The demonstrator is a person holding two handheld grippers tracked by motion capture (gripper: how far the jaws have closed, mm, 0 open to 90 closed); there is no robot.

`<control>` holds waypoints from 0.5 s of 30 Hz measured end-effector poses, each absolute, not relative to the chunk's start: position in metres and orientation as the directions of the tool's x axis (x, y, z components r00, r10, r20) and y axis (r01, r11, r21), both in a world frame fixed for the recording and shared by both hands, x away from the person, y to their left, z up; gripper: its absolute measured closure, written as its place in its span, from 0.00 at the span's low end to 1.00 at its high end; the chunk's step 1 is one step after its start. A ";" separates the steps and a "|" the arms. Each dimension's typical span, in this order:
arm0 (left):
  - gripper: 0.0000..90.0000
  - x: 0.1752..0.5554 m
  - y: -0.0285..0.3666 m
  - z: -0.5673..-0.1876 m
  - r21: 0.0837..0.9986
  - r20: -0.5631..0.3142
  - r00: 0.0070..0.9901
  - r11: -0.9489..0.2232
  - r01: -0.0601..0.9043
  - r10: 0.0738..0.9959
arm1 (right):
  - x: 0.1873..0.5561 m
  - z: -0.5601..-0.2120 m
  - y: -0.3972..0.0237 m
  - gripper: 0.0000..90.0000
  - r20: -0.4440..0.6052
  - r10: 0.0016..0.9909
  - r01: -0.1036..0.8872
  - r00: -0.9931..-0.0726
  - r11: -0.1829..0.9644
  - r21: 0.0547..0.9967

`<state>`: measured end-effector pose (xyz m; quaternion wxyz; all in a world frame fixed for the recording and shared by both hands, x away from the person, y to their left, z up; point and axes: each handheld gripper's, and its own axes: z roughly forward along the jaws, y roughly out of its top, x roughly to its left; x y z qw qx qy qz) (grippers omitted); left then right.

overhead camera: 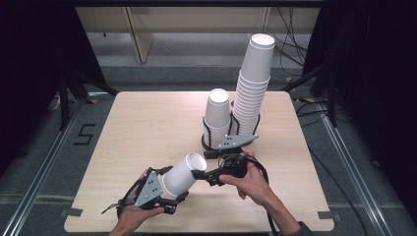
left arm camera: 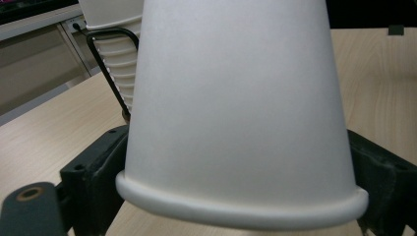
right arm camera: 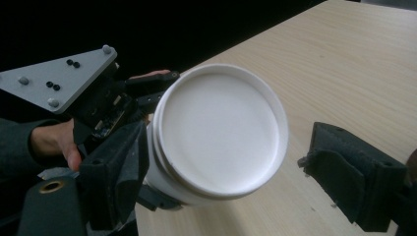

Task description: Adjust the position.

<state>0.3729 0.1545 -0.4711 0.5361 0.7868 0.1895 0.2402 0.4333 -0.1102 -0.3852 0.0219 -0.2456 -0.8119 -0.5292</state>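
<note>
The left claw is clamped on a white paper cup near its rim, one black jaw on either side of the wall, as the left gripper view shows with the cup rising between them. The cup is held off the desk, tilted, its closed bottom pointing up and toward the wire cup holder at the back of the desk. The right claw sits just at that bottom end; in the right gripper view its jaws stand apart, one to each side of the cup's base, and they do not press on it. The held cup lies on the near side of the holder, well in front of it. In the holder stand a short stack of cups and, just to its right, a tall leaning stack.
</note>
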 end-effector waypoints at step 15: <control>0.11 0.371 0.147 -0.475 0.806 0.228 0.878 -0.588 0.072 0.421 | 0.421 -0.377 -0.114 0.18 0.018 0.310 0.211 -0.951 0.602 0.770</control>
